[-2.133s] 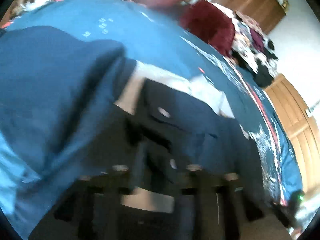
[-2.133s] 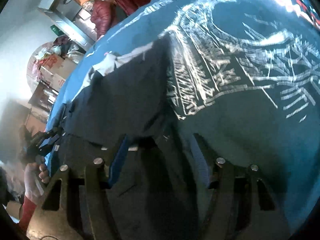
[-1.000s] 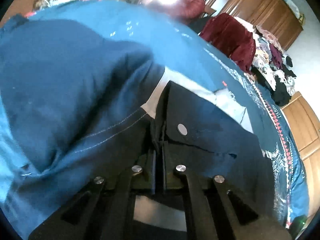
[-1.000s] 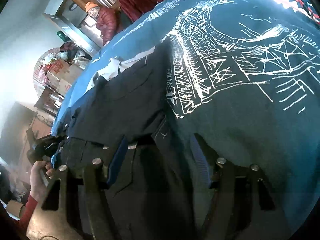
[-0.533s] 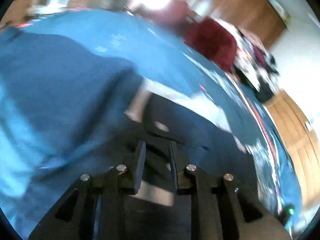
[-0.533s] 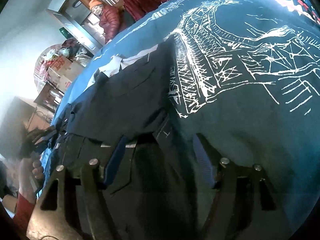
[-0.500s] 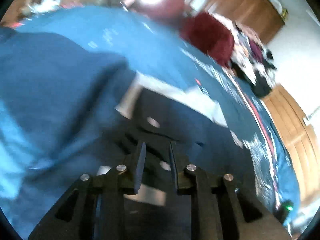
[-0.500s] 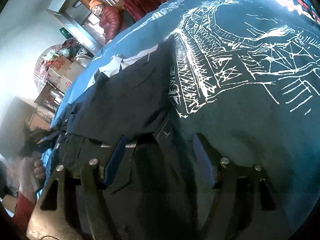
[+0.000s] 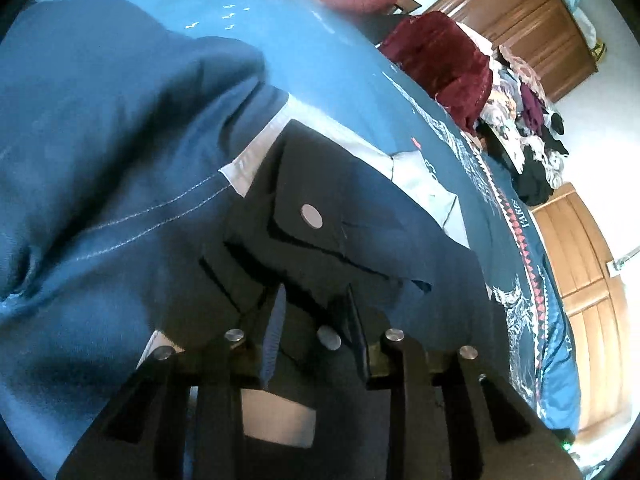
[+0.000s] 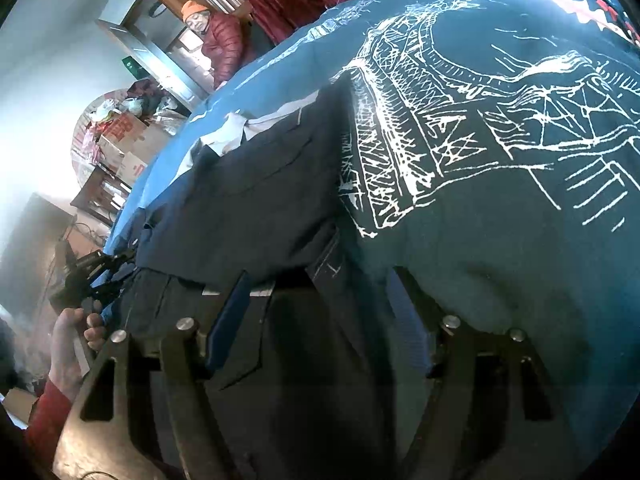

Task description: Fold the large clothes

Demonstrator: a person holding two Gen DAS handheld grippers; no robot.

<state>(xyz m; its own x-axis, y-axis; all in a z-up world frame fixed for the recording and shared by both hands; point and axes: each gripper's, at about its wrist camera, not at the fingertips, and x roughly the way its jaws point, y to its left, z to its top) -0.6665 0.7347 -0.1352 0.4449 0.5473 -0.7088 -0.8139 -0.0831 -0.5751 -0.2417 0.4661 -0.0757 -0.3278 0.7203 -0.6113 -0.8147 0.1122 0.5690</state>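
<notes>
A dark navy garment (image 9: 360, 216) with buttoned pocket flaps and pale lining (image 9: 420, 176) lies folded on a teal bed cover (image 9: 320, 60). My left gripper (image 9: 316, 320) is open at the garment's near edge, with a fold and a metal button showing between its blue pads. In the right wrist view the same dark garment (image 10: 256, 208) stretches away over the cover's white line print (image 10: 500, 220). My right gripper (image 10: 318, 312) stands wide open over its near hem, holding nothing. The left gripper (image 10: 96, 276) shows at the far left, held by a hand (image 10: 68, 340).
A bulky blue cloth (image 9: 100, 140) rises at the left of the dark garment. Beyond the bed are a maroon heap (image 9: 444, 56), a pile of mixed clothes (image 9: 528, 128) and wooden wardrobes (image 9: 520, 12). A person in a red jacket (image 10: 220, 44) stands by cardboard boxes (image 10: 128, 140).
The left gripper, shut on the garment's edge a second ago, has opened and let it go. The right gripper stays wide open and has barely shifted.
</notes>
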